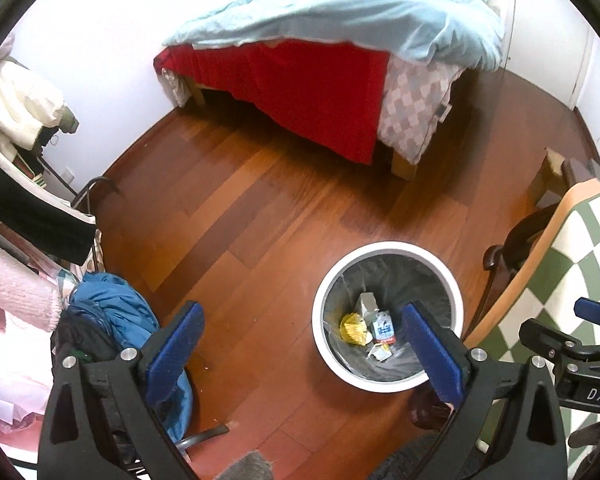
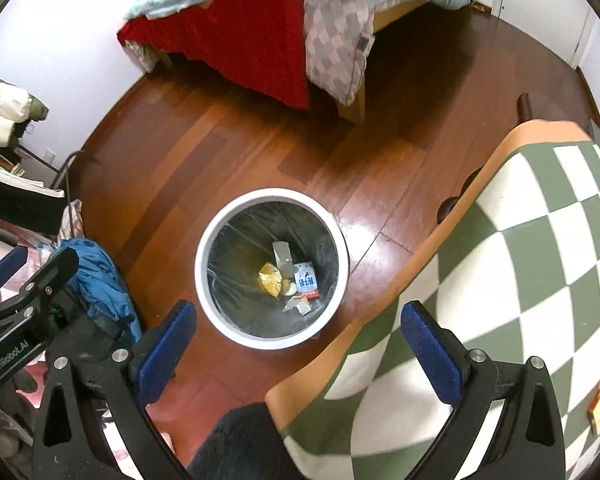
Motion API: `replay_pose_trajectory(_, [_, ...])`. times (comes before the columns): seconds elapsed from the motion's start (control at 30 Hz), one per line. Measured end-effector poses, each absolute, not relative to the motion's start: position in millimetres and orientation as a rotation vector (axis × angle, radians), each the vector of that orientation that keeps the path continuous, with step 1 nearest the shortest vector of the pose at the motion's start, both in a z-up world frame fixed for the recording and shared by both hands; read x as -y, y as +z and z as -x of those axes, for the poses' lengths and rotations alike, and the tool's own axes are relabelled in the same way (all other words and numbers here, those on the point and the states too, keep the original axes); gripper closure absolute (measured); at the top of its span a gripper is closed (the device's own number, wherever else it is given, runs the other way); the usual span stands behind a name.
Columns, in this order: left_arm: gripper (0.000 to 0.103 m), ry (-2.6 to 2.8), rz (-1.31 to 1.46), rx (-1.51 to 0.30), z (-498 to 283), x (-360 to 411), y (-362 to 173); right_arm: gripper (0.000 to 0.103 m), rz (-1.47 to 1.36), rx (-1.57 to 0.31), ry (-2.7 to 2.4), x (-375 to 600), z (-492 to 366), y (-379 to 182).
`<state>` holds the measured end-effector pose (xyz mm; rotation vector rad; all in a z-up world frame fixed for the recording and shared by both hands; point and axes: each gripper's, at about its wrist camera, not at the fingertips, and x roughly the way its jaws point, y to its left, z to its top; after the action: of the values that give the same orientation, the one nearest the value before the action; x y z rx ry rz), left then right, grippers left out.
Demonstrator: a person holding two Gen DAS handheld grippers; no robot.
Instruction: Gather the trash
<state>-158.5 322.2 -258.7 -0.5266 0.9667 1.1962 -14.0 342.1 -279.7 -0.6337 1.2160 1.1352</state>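
White-rimmed trash bin (image 2: 271,268), black-lined, stands on the wooden floor (image 2: 228,148) just beside the checkered green-and-white worktop (image 2: 520,264). Inside it you have a yellow crumpled wrapper (image 2: 271,278), a grey carton (image 2: 282,258), a white-and-blue packet (image 2: 305,279) and a torn scrap (image 2: 298,305). Your left tongs (image 1: 302,350) hang above the floor with blue pads spread wide and nothing between them; the bin lies just ahead of the right-hand pad. Your right tongs (image 2: 298,344) are likewise released and empty, straddling the worktop's edge. Blue jacket (image 2: 96,280) is heaped on the left. Bed (image 1: 340,60) with a red sheet and pale blue blanket stands beyond, well apart from the bin.
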Motion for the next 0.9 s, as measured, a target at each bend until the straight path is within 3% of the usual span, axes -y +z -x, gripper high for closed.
replay_pose_trajectory(0.57, [0.002, 1.158, 0.453, -0.795, 155, -247, -151, 0.0, 0.321, -1.103, 1.25, -231, -4, -144])
replay_pose_trajectory(0.73, [0.002, 1.124, 0.449, -0.794, 123, -220, -148, 0.0, 0.174, -1.156, 1.212, -174, -40, -135])
replay_pose_trajectory(0.9, [0.002, 0.984, 0.453, -0.866, 46, -186, -177, 0.0, 0.152, -1.182, 1.003, -99, -110, -148])
